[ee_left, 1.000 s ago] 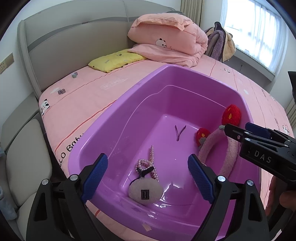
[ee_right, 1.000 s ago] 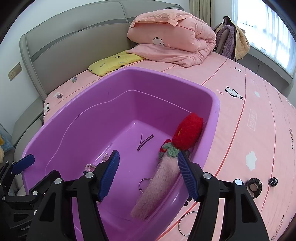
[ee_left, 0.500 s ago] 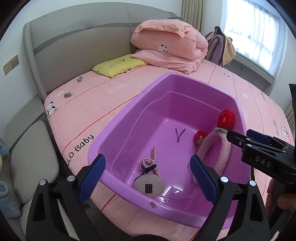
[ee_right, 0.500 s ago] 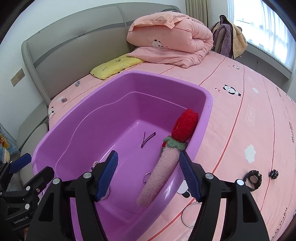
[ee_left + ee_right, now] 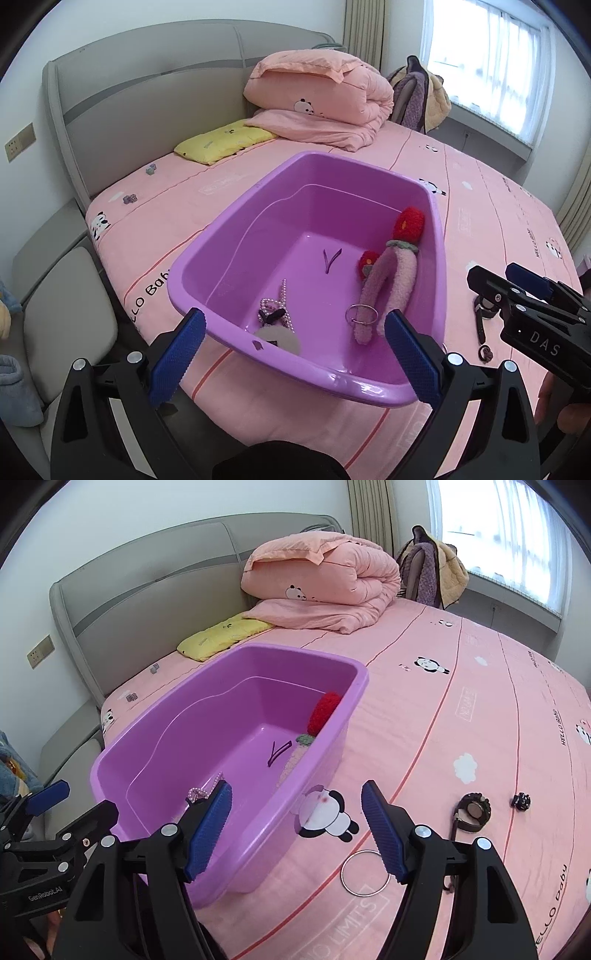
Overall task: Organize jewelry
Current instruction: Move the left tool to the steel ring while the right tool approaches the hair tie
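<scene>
Pink panda-print bedding (image 5: 424,738) is carrying a purple tub (image 5: 207,254) near the bed's edge. Inside it a fluffy pink headband (image 5: 400,273) with red flowers, a hair clip (image 5: 330,259), a pearl strand (image 5: 283,295) and a metal ring (image 5: 361,315) are lying. Outside, a bangle (image 5: 365,873), a watch (image 5: 474,810) and a small black piece (image 5: 521,800) are sitting on the sheet. Left gripper (image 5: 291,356) and right gripper (image 5: 295,829) are both widening, nothing between their jaws.

Glossy plastic tub (image 5: 236,236), fuzzy headband (image 5: 402,269)
</scene>
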The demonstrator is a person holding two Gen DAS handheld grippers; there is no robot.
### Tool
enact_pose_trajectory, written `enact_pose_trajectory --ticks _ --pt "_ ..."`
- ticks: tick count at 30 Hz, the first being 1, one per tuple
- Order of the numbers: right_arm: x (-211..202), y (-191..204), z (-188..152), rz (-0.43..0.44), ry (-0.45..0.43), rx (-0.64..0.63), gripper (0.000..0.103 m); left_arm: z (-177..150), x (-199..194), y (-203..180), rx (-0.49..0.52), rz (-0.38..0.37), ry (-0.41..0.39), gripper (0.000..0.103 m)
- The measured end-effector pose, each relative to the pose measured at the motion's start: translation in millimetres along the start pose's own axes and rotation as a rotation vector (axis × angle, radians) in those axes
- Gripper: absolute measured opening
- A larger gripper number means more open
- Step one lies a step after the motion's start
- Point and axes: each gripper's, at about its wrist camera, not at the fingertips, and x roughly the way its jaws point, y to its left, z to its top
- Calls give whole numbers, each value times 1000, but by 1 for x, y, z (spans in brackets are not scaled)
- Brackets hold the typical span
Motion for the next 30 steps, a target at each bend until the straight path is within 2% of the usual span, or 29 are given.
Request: enact_pose_trajectory --ticks 5,8,14,21,30 --pt "-31 -20 -19 -15 -19 39 70 -9 -19 -29 45 -55 -16 96" --pt "-50 -36 -35 -32 -35 70 73 -15 -30 -46 78 -82 -35 97" --pt "-83 -77 -81 -78 -50 163 74 -32 -41 -82 146 -121 -39 97" --pt "-109 -123 -142 -131 -34 263 74 -63 -41 -121 202 -188 9 97" --pt "-127 -169 -205 -174 -1 396 74 -99 -26 -164 261 -229 92 97"
